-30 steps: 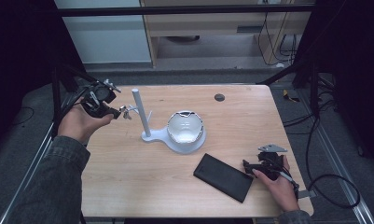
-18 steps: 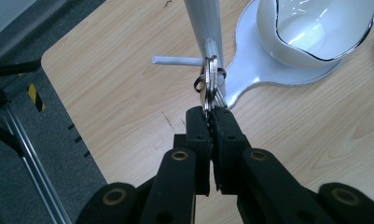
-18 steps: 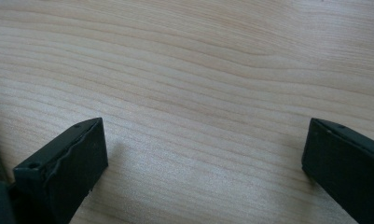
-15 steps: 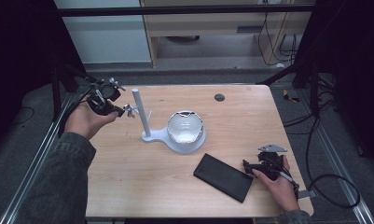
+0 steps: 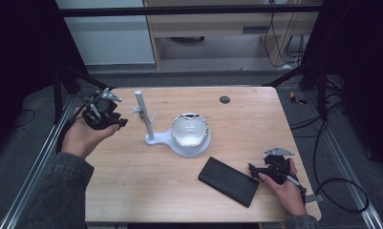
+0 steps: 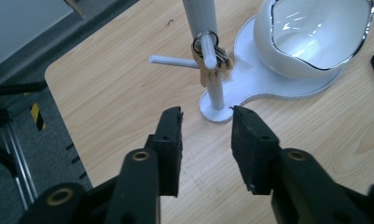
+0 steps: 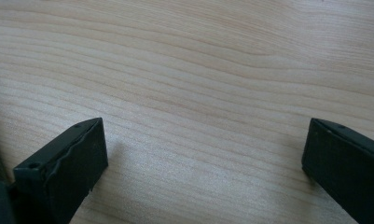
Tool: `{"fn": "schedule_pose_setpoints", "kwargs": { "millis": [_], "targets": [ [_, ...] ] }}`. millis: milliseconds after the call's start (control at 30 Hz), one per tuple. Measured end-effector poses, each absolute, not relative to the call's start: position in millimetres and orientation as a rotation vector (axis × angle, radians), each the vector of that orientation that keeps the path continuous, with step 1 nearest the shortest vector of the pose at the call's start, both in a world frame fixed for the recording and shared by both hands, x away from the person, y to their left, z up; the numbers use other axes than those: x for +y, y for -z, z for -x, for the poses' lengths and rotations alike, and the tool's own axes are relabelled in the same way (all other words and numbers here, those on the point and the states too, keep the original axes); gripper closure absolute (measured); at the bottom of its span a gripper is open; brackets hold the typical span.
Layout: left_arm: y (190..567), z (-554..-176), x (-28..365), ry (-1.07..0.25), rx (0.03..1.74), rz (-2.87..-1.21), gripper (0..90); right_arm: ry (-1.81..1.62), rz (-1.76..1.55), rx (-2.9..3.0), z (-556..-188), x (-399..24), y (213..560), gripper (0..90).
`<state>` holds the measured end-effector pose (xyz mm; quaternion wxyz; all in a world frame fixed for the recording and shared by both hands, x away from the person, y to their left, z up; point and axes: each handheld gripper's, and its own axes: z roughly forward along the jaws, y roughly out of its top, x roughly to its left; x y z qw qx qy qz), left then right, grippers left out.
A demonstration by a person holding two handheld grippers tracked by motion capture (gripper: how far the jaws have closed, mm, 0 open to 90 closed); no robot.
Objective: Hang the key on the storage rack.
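The bunch of keys (image 6: 211, 52) hangs on the stand's peg straight ahead of the left gripper (image 6: 206, 116), its jaws apart and empty, while the right gripper (image 7: 203, 154), jaws wide apart, rests far off.

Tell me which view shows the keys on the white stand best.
The left gripper view: the keys hang close up on a peg of the white stand, ring visible. In the high view they are a tiny blur.

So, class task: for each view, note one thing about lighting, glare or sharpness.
High view: dark surroundings, lit table. Left gripper view: bright reflections inside the white bowl, the keys sharp, the near jaws soft. Right gripper view: even light on wood grain, a faint shadow beside one jaw.
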<state>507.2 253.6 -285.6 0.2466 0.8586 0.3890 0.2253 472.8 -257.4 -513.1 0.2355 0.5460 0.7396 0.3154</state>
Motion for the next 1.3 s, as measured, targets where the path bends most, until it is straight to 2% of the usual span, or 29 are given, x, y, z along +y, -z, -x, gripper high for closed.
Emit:
{"fn": "schedule_pose_setpoints", "kwargs": {
  "millis": [100, 133, 233, 333, 367, 433, 533, 700, 967, 1033, 1100, 1133, 1200, 1300],
  "targets": [
    [298.8, -492.2, 252.4, -0.622, 1.031, -2.308, 56.5, -0.867, -1.499, 2.028, -472.8, -257.4, 513.1, 0.5],
    [306.9, -486.3, 249.3, -0.624, 1.01, -2.295, 50.8, -0.867, -1.499, 2.028, -472.8, -257.4, 513.1, 0.4],
    [331.1, -473.4, 237.1, -0.62, 0.942, -2.288, 49.3, -0.868, -1.499, 2.028, -472.8, -257.4, 513.1, 0.5],
    [359.4, -462.8, 216.5, -0.563, 0.899, -2.289, 44.9, -0.868, -1.502, 2.024, -474.0, -258.1, 513.1, 0.5],
    [376.2, -460.3, 199.5, -0.522, 0.864, -2.291, 44.6, -0.868, -1.502, 2.024, -474.0, -258.2, 513.1, 0.5],
    [382.2, -459.9, 192.5, -0.512, 0.849, -2.29, 44.3, -0.868, -1.502, 2.024, -474.0, -258.2, 513.1, 0.5],
    [406.8, -462.2, 162.0, -0.453, 0.791, -2.302, 44.7, -0.871, -1.507, 2.025, -473.5, -258.0, 512.9, 0.5],
    [423.7, -468.0, 141.6, -0.395, 0.76, -2.35, 47.8, -0.872, -1.505, 2.027, -472.5, -258.5, 512.8, 0.5],
    [437.4, -466.7, 113.2, -0.325, 0.685, -2.36, 59.5, -0.868, -1.495, 2.027, -469.3, -258.7, 512.8, 1.8],
    [440.0, -467.1, 103.0, -0.286, 0.662, -2.35, 68.5, -0.871, -1.479, 2.026, -462.9, -260.3, 511.1, 7.1],
    [440.7, -467.8, 99.8, -0.273, 0.653, -2.346, 71.1, -0.86, -1.466, 2.015, -460.4, -260.9, 510.2, 7.2],
    [442.2, -468.8, 94.0, -0.256, 0.631, -2.361, 77.6, -0.881, -1.46, 1.988, -455.8, -262.3, 507.0, 8.2],
    [443.3, -468.8, 91.9, -0.251, 0.622, -2.365, 79.7, -0.886, -1.454, 1.977, -454.0, -263.3, 505.7, 8.9],
    [448.5, -464.8, 88.7, -0.248, 0.6, -2.377, 89.1, -0.873, -1.429, 1.967, -449.1, -265.3, 503.8, 9.8]
  ]
}}
